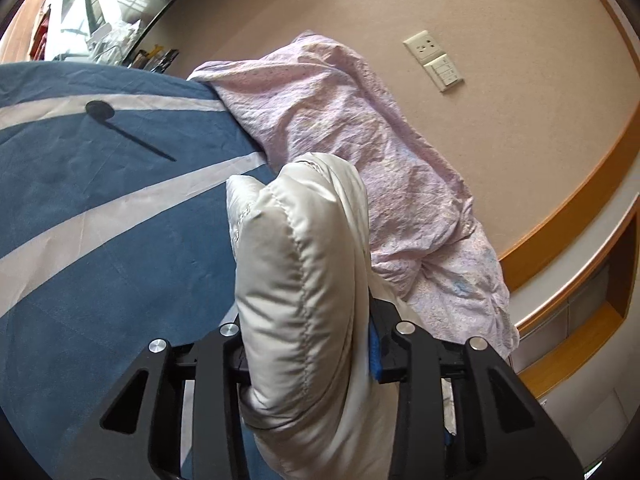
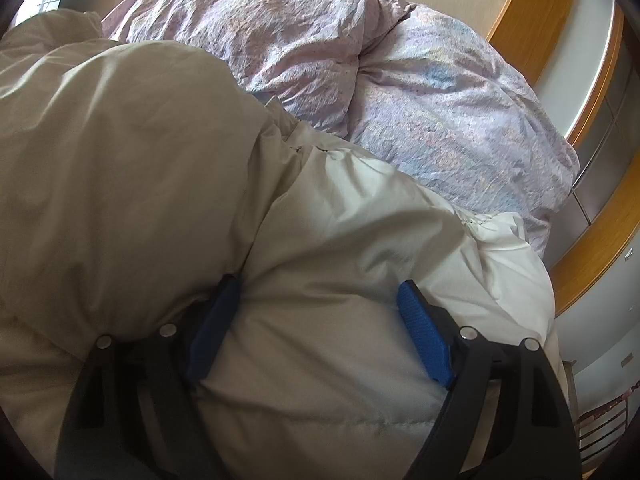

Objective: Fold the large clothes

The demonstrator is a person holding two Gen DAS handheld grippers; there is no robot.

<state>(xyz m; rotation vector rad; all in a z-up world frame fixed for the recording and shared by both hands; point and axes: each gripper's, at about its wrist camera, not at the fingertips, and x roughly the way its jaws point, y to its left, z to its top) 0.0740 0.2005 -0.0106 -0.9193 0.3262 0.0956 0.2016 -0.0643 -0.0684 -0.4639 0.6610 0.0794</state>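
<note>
The left gripper (image 1: pixel 308 356) was clamped on a bunched fold of the cream puffer jacket (image 1: pixel 296 264). Padding bulged up between the jaws, and a blue pad (image 1: pixel 375 350) was pressed into its right side. That fold stood raised above the blue bedspread (image 1: pixel 100 200), which carried pale stripes and filled the left of that view.

The right gripper (image 2: pixel 320 336) had its jaws wide, with both blue pads (image 2: pixel 424 340) sunk into a thick puff of the same jacket (image 2: pixel 200 160). It read as a grip on a bulky section, not a loose hover. I could not tell how firm that grip was.

The jacket lay on the bed, near both grippers. The crumpled lilac duvet (image 2: pixel 400 100) was heaped just beyond it, toward the far wall. A wall socket (image 1: pixel 426 48) and wooden trim (image 2: pixel 516 20) sat behind.

Progress, judged only: early. The jacket was still a puffy lump; no flat panel, folded sleeve or squared edge was visible. Both ends seemed gathered for a lift or spread. Probably left to do: laying it flat on the bedspread, tucking the sleeves in, folding the body over and pressing the air out. The sleeves and hem could not be located in either view. The slippery shell may slide out of the pads.
</note>
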